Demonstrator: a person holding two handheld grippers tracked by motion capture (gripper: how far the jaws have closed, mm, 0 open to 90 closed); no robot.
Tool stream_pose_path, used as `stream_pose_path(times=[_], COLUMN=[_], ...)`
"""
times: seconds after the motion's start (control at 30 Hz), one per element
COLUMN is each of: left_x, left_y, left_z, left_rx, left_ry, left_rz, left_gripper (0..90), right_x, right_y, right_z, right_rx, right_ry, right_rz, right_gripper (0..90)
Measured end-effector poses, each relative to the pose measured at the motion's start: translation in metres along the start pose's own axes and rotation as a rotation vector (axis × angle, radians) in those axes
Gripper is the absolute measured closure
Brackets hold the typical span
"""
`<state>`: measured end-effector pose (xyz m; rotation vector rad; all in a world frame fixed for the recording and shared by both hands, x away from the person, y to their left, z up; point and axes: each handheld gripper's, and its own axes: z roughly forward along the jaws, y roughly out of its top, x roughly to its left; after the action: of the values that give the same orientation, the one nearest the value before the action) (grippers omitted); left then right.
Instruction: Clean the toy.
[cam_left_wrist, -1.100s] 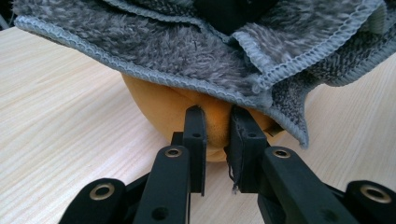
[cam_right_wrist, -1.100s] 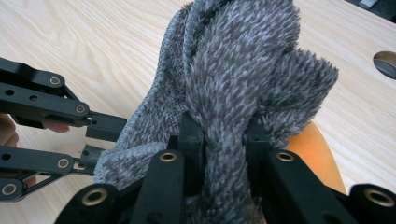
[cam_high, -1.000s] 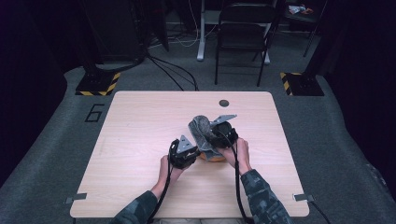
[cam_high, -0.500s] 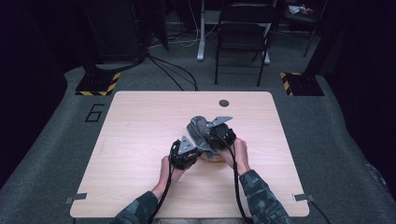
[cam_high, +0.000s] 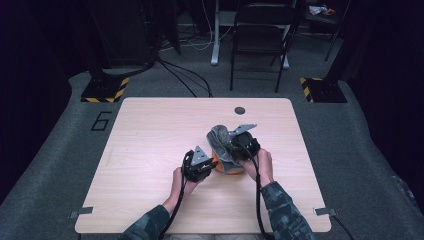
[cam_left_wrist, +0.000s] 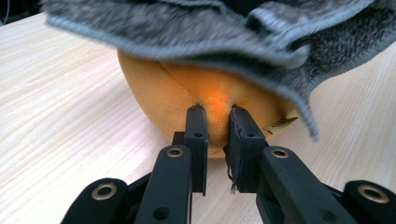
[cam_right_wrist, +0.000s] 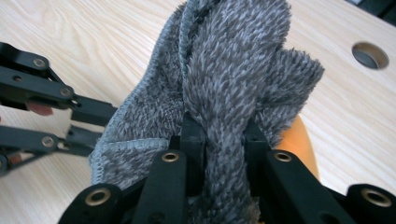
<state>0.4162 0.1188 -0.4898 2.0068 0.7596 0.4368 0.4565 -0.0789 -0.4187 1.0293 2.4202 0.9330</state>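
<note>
Left gripper view: the left gripper (cam_left_wrist: 217, 109) pinches the skin of an orange ball (cam_left_wrist: 187, 100) just ahead on the table (cam_left_wrist: 56, 116). The right gripper (cam_right_wrist: 219, 128) clamps a grey cloth (cam_right_wrist: 233, 60) draped over the ball.

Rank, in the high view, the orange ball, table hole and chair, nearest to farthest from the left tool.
1. Orange ball, just right of the left tool.
2. Table hole, near the table's far edge.
3. Chair, on the floor beyond the table.
</note>
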Motion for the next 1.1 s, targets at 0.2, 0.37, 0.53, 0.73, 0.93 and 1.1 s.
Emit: stream_pose_path(times=[0.2, 0.37, 0.53, 0.73, 0.93, 1.1], left_x=[0.002, 0.003, 0.003, 0.003, 0.006, 0.007], left_y=[-0.001, -0.001, -0.002, -0.002, -0.003, -0.003], left_z=[0.000, 0.000, 0.000, 0.000, 0.000, 0.000], left_rx=[-0.002, -0.006, -0.006, -0.014, -0.010, -0.013], left_ry=[-0.007, -0.008, -0.010, -0.009, -0.026, -0.021], left_rz=[0.001, -0.007, -0.014, -0.012, -0.033, -0.034], left_gripper=[79.2, 79.1, 78.9, 78.8, 78.6, 78.5], right_x=[-0.015, -0.023, -0.034, -0.054, -0.070, -0.078], right_y=[-0.009, -0.016, -0.024, -0.040, -0.053, -0.057], right_z=[-0.006, -0.009, -0.010, -0.006, 0.003, -0.001], right_rx=[0.017, 0.033, 0.051, 0.095, 0.164, 0.150], right_ry=[-0.003, -0.023, -0.053, -0.060, -0.081, -0.096], right_rz=[0.051, 0.074, 0.095, 0.165, 0.226, 0.252], right_gripper=[76.7, 76.7, 76.6, 76.7, 76.7, 76.8])
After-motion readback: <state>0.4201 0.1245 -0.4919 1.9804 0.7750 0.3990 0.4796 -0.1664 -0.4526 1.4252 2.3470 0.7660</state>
